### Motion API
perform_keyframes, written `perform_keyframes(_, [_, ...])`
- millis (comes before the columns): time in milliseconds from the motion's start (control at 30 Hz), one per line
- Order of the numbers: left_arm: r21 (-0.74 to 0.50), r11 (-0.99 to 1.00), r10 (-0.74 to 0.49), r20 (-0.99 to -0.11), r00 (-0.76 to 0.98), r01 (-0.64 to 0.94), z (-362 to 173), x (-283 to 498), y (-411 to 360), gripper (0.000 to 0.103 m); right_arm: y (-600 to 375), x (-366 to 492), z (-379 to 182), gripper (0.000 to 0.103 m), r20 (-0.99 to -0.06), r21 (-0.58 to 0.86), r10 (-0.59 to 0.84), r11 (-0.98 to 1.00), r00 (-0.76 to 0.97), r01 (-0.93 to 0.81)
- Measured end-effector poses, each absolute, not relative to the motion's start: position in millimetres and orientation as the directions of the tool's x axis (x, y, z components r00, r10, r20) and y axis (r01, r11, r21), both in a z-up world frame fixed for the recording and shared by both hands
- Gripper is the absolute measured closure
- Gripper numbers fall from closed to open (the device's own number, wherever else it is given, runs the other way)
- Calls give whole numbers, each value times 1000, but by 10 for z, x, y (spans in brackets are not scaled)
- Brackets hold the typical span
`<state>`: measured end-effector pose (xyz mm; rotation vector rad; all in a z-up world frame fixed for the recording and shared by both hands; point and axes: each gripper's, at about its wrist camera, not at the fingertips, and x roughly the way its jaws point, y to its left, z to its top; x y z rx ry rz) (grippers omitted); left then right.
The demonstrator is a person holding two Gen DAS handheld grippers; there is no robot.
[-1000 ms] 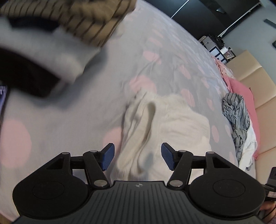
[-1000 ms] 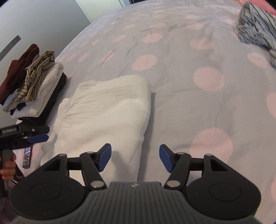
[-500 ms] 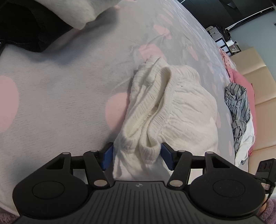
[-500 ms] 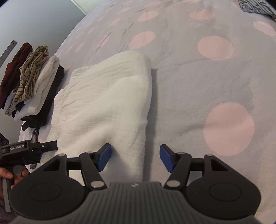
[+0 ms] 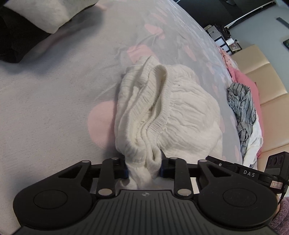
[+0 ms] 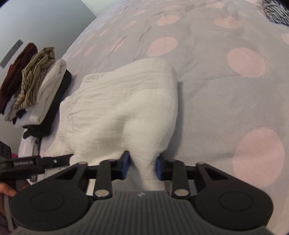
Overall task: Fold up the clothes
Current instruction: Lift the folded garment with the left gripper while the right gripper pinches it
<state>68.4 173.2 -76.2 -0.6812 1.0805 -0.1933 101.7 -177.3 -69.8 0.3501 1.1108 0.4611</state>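
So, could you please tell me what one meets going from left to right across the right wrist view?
Stack of folded clothes → white garment, its near edge bunched between the closing right tongs → bare dotted bedspread → striped garment at the far right corner.

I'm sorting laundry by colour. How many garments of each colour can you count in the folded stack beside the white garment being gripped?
Counted in the right wrist view of the stack; hidden layers may exist.
Dark red garment: 1
Tan striped garment: 1
Cream garment: 1
Black garment: 1
Total: 4 visible
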Motion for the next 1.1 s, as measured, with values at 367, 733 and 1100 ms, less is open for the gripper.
perform_keyframes(367, [-646, 757, -471, -640, 608, -94, -276, 485, 1843, 82, -1876, 848, -140, 85, -632, 595, 618, 774, 468, -218])
perform_keyframes(733, [-648, 762, -452, -504, 736, 24, 896, 241, 2222, 82, -1633, 668, 871, 85, -446, 641, 706, 681, 550, -353])
perform_keyframes(1100, [-518, 855, -301, -443, 845, 33, 2094, 249, 2960, 82, -663, 980, 2009, 85, -291, 626, 800, 574, 524, -528])
